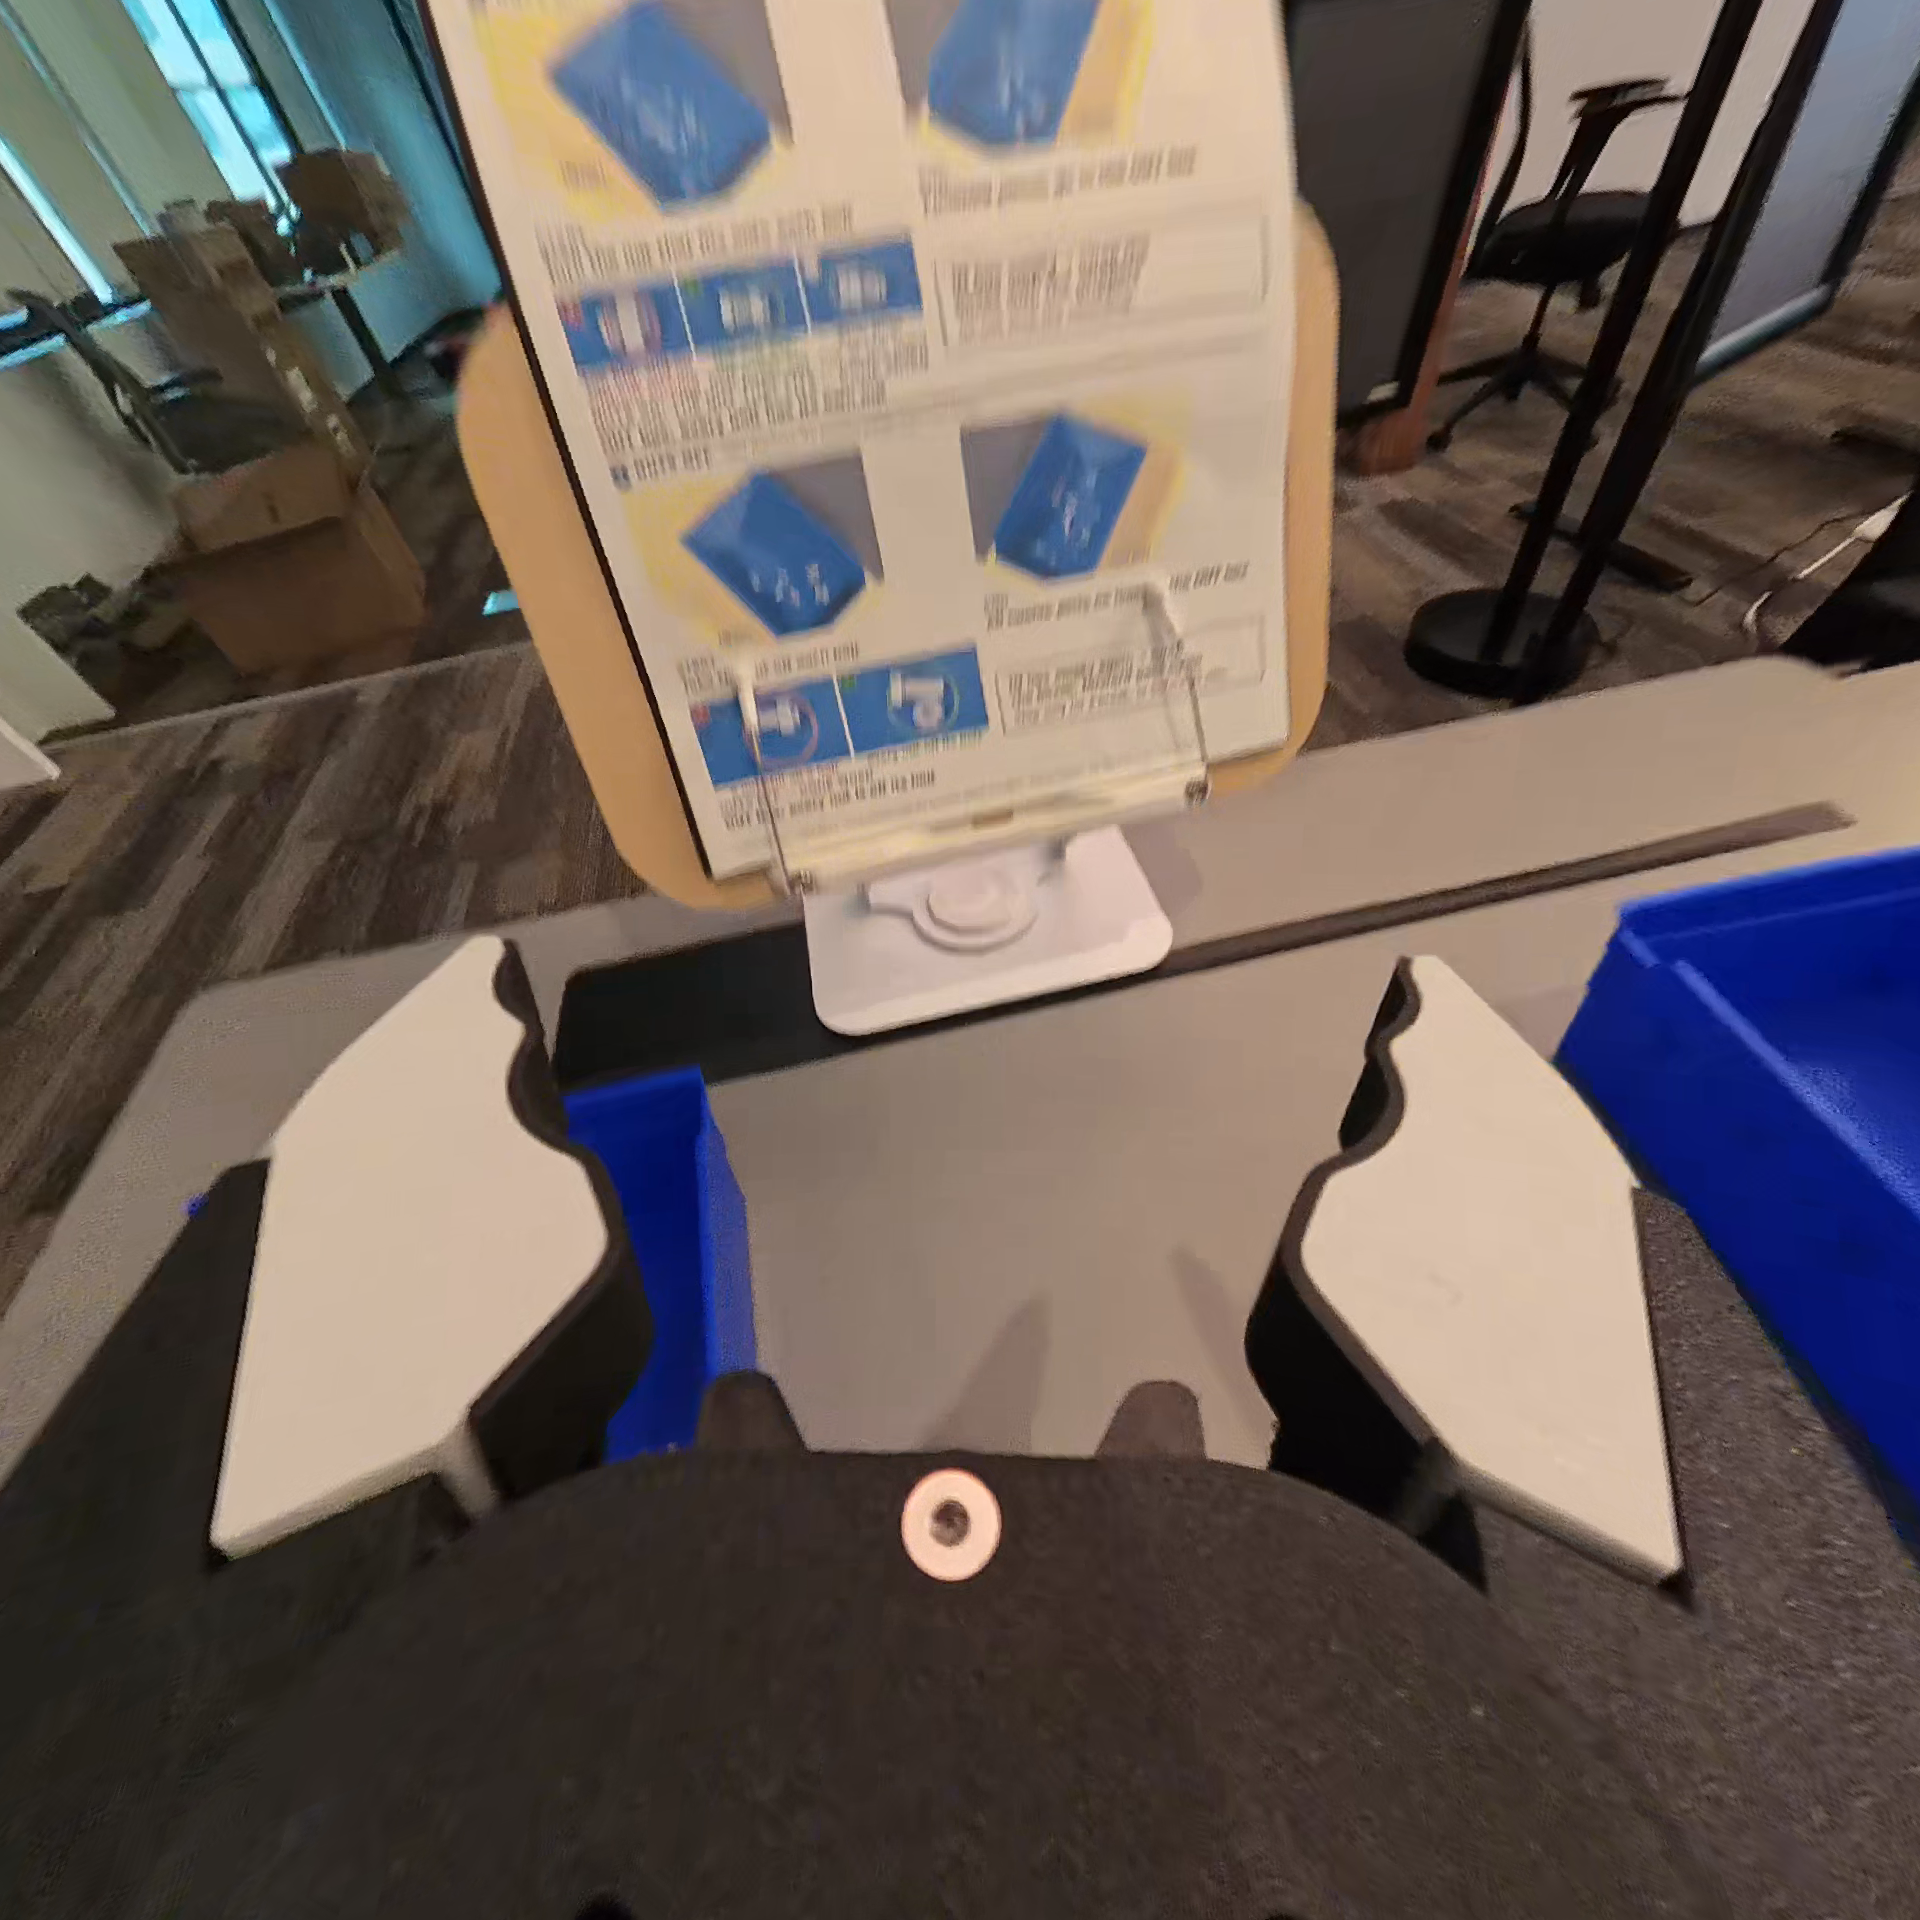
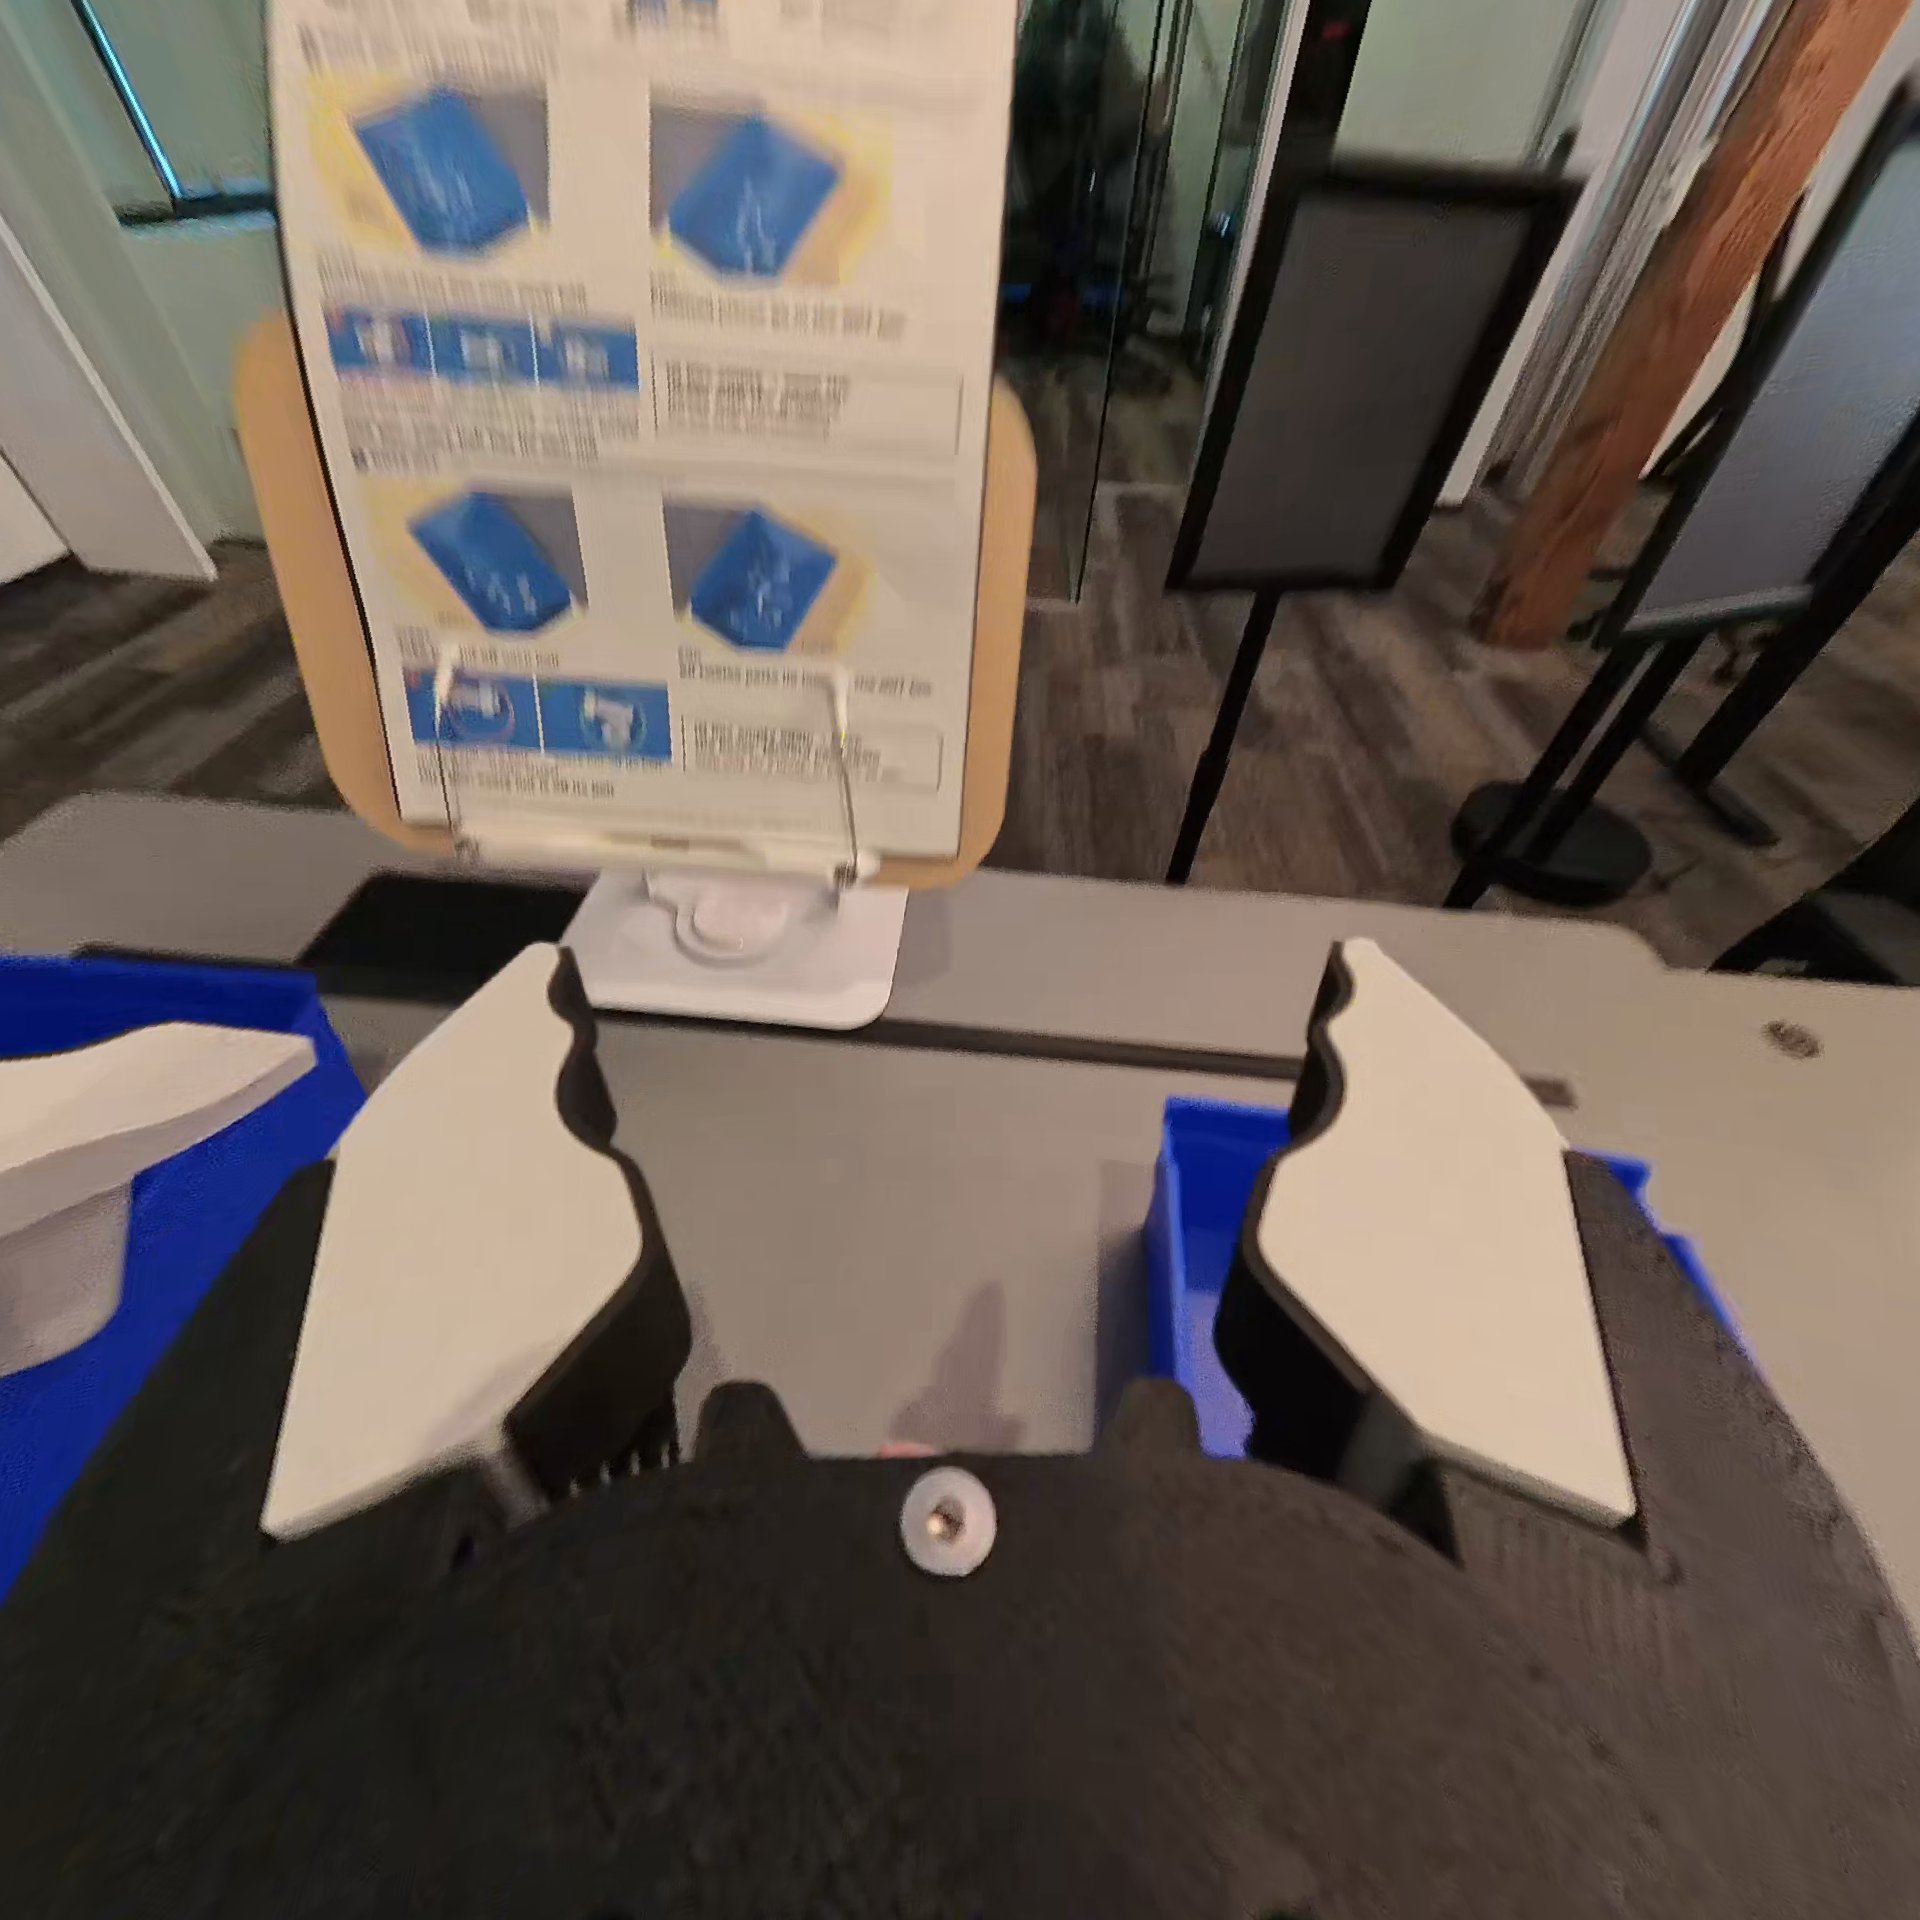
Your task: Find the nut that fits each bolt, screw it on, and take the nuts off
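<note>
Two blue bins (image 1: 1766, 1091) flank spread left gripper (image 1: 956, 1039).

Two bins and a sheet stand on a table

In the left wrist view, the instruction sheet (image 1: 894, 416) on its stand (image 1: 987, 945) fills the upper centre, at the table's (image 1: 997, 1195) far edge. One bin (image 1: 665, 1226) sits lower left, another bin (image 1: 1787, 1091) at the right edge, bare table between them.

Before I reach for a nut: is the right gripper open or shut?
Open. The right gripper has its fingers spread wide, bare grey table between them, nothing held.
</note>
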The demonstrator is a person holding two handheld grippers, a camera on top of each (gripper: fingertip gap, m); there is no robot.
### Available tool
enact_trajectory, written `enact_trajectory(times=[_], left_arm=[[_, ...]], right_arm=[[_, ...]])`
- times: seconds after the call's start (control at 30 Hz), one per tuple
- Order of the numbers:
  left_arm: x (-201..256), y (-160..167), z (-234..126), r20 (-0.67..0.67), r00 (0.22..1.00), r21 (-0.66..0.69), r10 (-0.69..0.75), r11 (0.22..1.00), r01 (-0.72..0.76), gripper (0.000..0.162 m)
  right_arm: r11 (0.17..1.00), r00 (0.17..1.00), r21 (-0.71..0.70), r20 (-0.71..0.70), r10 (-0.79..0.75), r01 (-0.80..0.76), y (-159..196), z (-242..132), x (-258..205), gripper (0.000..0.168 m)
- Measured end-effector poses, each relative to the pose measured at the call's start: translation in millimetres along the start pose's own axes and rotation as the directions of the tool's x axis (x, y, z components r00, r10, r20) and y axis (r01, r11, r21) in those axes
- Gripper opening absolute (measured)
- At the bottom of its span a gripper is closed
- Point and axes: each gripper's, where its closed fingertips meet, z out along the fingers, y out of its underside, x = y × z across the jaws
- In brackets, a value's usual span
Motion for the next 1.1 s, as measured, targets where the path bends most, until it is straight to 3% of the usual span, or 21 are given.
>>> enact_trajectory(times=[0.33, 0.57, 0.7, 1.1], left_arm=[[25, 158, 38, 0.021, 0.996, -0.233, -0.091, 0.968, 0.093, 0.143], [23, 225, 45, 0.085, 0.99, -0.329, -0.113, 0.935, 0.134, 0.144], [19, 250, 46, 0.11, 0.983, -0.387, -0.147, 0.905, 0.178, 0.144], [21, 281, 47, 0.139, 0.976, -0.51, -0.168, 0.832, 0.216, 0.146]], right_arm=[[0.961, 0.999, -0.274, 0.014, 0.044, -0.038, 161, 47, -29, 0.128], [0.913, 0.998, -0.401, -0.006, 0.07, -0.067, 238, 57, -34, 0.128], [0.895, 0.997, -0.441, -0.013, 0.077, -0.075, 263, 58, -32, 0.128], [0.829, 0.993, -0.553, 0.026, 0.117, -0.083, 309, 53, -46, 0.134]])
